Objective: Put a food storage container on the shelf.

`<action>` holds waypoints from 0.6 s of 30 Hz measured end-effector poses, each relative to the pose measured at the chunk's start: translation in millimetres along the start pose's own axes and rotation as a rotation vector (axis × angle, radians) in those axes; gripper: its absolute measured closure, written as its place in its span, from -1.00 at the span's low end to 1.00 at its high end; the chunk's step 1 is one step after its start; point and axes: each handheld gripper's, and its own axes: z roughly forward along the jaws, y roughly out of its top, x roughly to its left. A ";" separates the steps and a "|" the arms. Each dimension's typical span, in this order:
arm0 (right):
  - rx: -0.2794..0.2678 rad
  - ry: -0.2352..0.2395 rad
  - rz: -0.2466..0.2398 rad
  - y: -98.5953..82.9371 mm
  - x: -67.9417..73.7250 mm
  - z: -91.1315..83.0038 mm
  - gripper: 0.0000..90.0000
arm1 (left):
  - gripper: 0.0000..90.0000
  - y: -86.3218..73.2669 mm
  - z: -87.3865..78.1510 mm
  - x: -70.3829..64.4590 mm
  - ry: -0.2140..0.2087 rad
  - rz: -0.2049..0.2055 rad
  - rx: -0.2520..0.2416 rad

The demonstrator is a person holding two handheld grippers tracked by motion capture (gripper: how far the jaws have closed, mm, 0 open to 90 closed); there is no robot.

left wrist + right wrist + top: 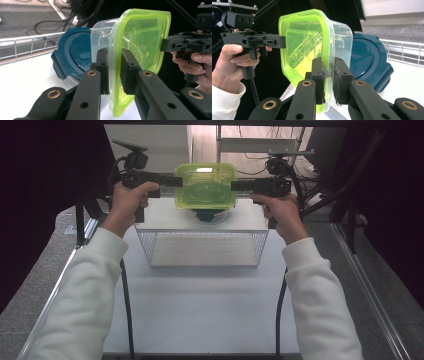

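A clear plastic container with a lime-green lid (pixel 206 185) hangs in the air above a white shelf (pixel 165 217). My left gripper (pixel 176 181) is shut on its left rim and my right gripper (pixel 236 185) is shut on its right rim. In the left gripper view the jaws pinch the green lid's edge (pixel 115 72), with the other gripper (pixel 172 43) at the far side. The right gripper view has its jaws clamped on the rim (pixel 328 80) too. Under the held container sits a second container with a dark blue lid (pixel 206 215) (pixel 75 57) (pixel 368 65).
The white shelf stands on a wire basket frame (pixel 202 247) at the back of a white table (pixel 200 310). Dark frame posts and cables (pixel 340 185) flank both sides. A wire rail (pixel 30 45) edges the shelf.
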 end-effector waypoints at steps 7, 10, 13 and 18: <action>0.018 -0.007 0.092 2.5 -24.8 13.8 0.77 | 0.75 4.9 16.6 18.0 -0.024 -0.073 -0.001; 0.006 -0.008 0.122 4.5 -31.0 17.2 0.75 | 0.74 7.9 21.0 22.8 -0.030 -0.097 -0.006; -0.004 -0.019 0.176 6.6 -36.1 22.1 0.72 | 0.72 9.1 25.9 26.6 -0.017 -0.121 -0.014; -0.022 -0.035 0.276 7.8 -43.5 29.5 0.68 | 0.67 10.6 32.2 34.4 -0.019 -0.164 -0.018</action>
